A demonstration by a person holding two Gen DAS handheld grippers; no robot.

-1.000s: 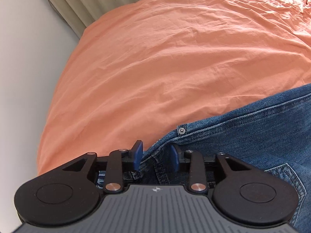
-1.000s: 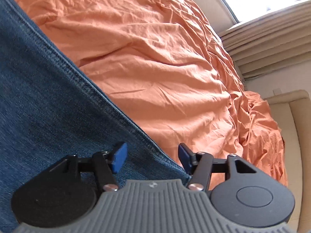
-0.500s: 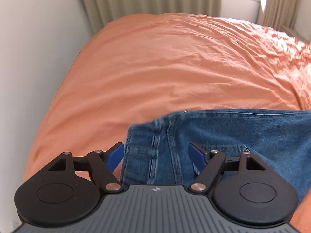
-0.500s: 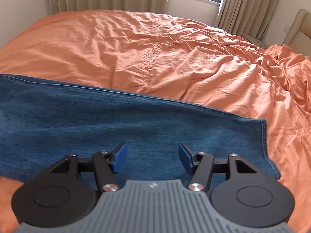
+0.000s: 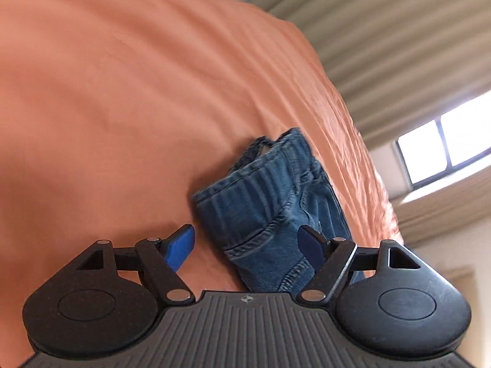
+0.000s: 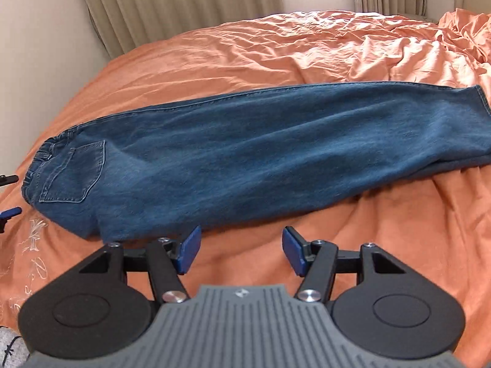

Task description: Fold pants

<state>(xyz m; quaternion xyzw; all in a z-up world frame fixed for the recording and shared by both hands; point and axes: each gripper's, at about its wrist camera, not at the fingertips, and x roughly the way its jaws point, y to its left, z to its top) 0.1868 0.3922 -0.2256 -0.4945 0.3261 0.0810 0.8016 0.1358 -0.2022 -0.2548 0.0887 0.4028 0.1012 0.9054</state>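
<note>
An orange bedspread [image 6: 307, 49] covered the bed, with curtains [image 6: 172, 3] behind it. The jeans [image 6: 245, 153] lay flat across it, folded lengthwise, just ahead of the right gripper [image 6: 241, 250], whose jaws stood apart and held nothing. The left gripper [image 5: 247, 243] was also spread wide and empty, the jeans' waistband [image 5: 245, 190] just beyond its fingers.

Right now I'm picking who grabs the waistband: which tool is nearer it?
Left. The left tool sits right at the waistband of the jeans; the right tool hangs by mid-leg, apart.
</note>
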